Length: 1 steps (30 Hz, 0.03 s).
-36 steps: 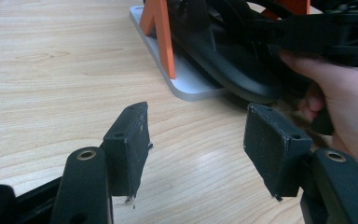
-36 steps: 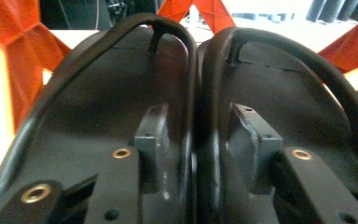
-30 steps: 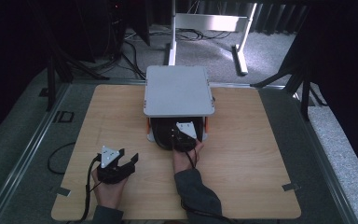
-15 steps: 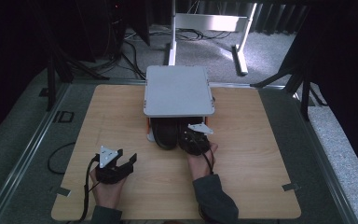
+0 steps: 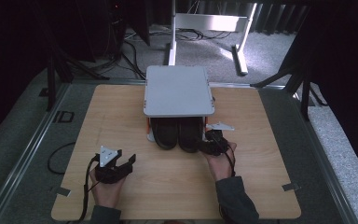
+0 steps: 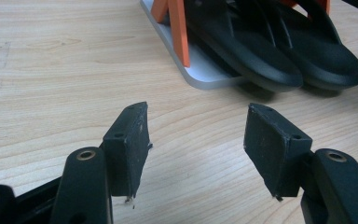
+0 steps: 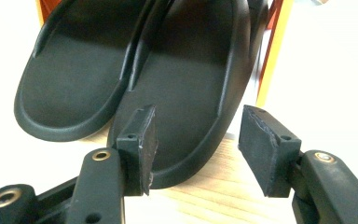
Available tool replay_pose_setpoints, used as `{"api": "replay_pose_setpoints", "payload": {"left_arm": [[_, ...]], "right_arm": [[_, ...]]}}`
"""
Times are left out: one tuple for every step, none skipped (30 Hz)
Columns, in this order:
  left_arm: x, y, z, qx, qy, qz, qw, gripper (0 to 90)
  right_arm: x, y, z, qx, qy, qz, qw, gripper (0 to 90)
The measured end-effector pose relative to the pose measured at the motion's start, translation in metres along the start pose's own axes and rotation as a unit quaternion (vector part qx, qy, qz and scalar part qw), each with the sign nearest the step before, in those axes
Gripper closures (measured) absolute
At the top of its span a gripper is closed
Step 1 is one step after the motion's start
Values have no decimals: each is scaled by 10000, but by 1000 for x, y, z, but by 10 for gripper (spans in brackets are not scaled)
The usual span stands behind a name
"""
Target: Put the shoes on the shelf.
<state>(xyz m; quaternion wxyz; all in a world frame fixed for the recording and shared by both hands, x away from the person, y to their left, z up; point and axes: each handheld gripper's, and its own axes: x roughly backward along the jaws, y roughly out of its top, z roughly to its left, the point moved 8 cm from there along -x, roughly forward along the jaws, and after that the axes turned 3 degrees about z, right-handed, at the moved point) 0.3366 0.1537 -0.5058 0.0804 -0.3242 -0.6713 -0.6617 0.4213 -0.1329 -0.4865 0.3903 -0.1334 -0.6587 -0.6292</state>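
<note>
- High view: one wooden table (image 5: 121, 116) holds one small grey rack (image 5: 178, 91) with orange legs. Two black slippers (image 5: 179, 133) lie side by side under the rack's flat top, with their round ends sticking out toward the person.
- High view: there are two hands, and each one holds one claw. The left gripper (image 5: 129, 161) sits near the front left of the table, well away from the rack. The right gripper (image 5: 207, 137) is just beside the right slipper. From up here I cannot tell how wide either claw is.
- Left gripper view: the left gripper (image 6: 196, 135) has two black jaws spread apart over bare wood, with nothing between them. Both slippers (image 6: 279, 51) lie farther off on the rack's grey bottom plate (image 6: 200, 77), next to one orange leg (image 6: 177, 28).
- Right gripper view: the right gripper (image 7: 196, 140) has two jaws spread wide. The edge of the nearer slipper (image 7: 186, 88) is between them. I cannot tell if the pads touch it. The second slipper (image 7: 70, 79) lies right beside it.
</note>
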Motion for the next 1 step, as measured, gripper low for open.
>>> {"api": "replay_pose_setpoints", "payload": {"left_arm": [[0, 0, 0, 2, 1, 0, 10000, 407]], "right_arm": [[0, 0, 0, 0, 0, 0, 10000, 464]]}}
